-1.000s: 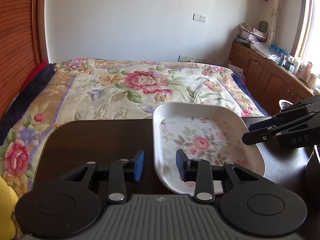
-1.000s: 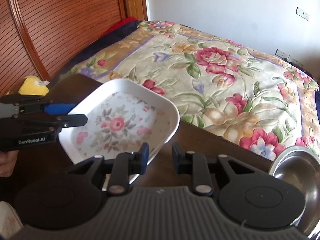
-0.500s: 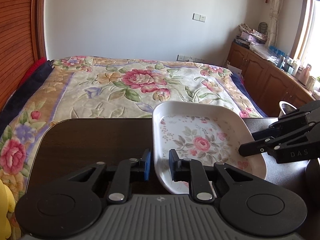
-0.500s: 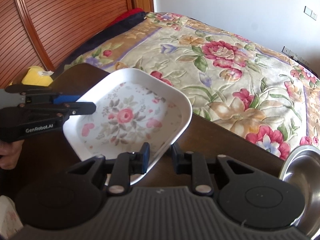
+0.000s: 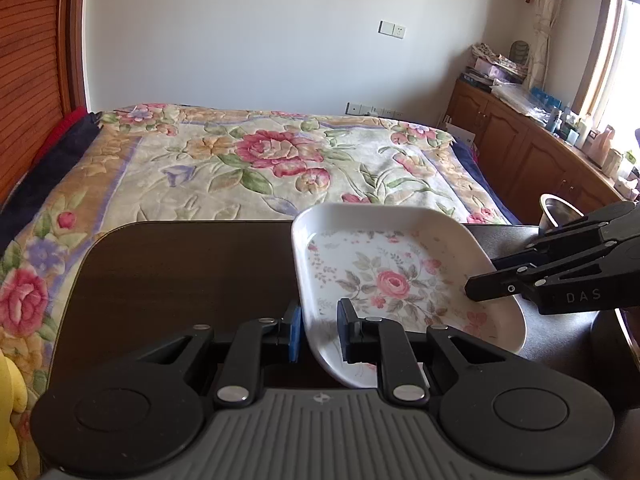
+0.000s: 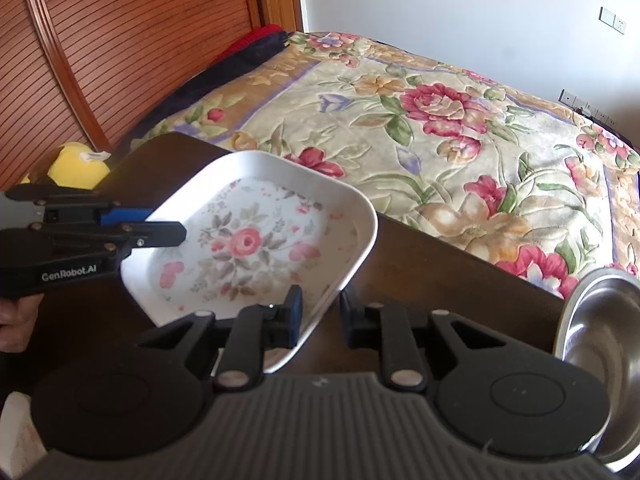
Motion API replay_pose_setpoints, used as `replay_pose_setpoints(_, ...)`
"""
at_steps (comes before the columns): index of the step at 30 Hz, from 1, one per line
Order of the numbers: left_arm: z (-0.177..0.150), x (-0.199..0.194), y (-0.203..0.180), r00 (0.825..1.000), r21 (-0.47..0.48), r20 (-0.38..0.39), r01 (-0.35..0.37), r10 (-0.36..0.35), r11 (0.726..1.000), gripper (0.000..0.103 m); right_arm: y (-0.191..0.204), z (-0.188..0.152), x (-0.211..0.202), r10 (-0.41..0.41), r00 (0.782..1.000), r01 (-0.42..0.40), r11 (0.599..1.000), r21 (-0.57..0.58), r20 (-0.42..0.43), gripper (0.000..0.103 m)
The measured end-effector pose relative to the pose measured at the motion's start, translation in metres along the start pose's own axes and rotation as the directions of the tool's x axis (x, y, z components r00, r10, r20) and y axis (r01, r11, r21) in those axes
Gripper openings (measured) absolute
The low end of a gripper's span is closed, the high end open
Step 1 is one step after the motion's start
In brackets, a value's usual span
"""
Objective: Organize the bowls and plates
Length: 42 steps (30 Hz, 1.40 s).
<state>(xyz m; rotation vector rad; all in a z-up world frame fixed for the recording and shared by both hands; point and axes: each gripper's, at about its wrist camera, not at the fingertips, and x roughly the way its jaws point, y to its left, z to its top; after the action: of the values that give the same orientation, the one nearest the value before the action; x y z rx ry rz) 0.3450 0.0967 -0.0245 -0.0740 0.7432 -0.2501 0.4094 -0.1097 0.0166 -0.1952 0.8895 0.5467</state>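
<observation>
A white square plate [image 5: 392,280] with a pink rose pattern is held over the dark wooden table [image 5: 180,272] by both grippers. My left gripper [image 5: 319,334] is shut on the plate's near left rim, with one finger inside the plate and the blue-padded one outside. From the right, my right gripper [image 5: 486,278] pinches the opposite rim. In the right wrist view the right gripper [image 6: 320,316] is shut on the plate [image 6: 248,240] edge, and the left gripper [image 6: 160,226] grips the far side. A steel bowl [image 6: 600,332] sits on the table [image 6: 440,264] at the right.
A bed [image 5: 260,160] with a floral cover lies just beyond the table's far edge. A yellow soft toy [image 6: 78,164] sits by the table's left corner. Wooden cabinets [image 5: 520,152] with clutter line the right wall. A hand [image 6: 16,320] holds the left gripper.
The left gripper's jaws went from wide open around the plate's rim to shut on it. The right gripper kept its hold, and the plate shifted slightly with both.
</observation>
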Motion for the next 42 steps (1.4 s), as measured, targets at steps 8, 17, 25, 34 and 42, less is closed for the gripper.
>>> replay_pose_setpoints(8,-0.002,-0.021,-0.008,1.0,0.021,0.024,-0.009,0.009,1.0,0.02,0.002,-0.008,-0.019,0.0,0.999,-0.001,1.0,0.008,0.052,0.02)
replay_pose_setpoints(17,-0.006,-0.05,-0.022,0.998,0.048,0.052,-0.019,0.017,0.999,0.02,0.004,-0.019,-0.043,0.009,0.995,-0.012,0.999,0.031,0.102,0.018)
replay_pose_setpoints(25,-0.009,-0.083,-0.037,0.996,0.072,0.09,-0.029,0.022,0.997,0.02,0.01,-0.028,-0.074,0.009,0.988,-0.012,1.0,0.019,0.153,0.018)
replay_pose_setpoints(34,-0.018,-0.113,-0.056,0.993,0.104,0.115,-0.037,0.025,0.994,0.02,0.015,-0.045,-0.102,0.003,0.982,-0.007,1.0,0.018,0.191,0.018)
replay_pose_setpoints(42,-0.033,-0.133,-0.068,0.992,0.119,0.128,-0.037,0.022,0.992,0.02,0.018,-0.066,-0.12,0.004,0.977,-0.007,1.0,0.013,0.215,0.018)
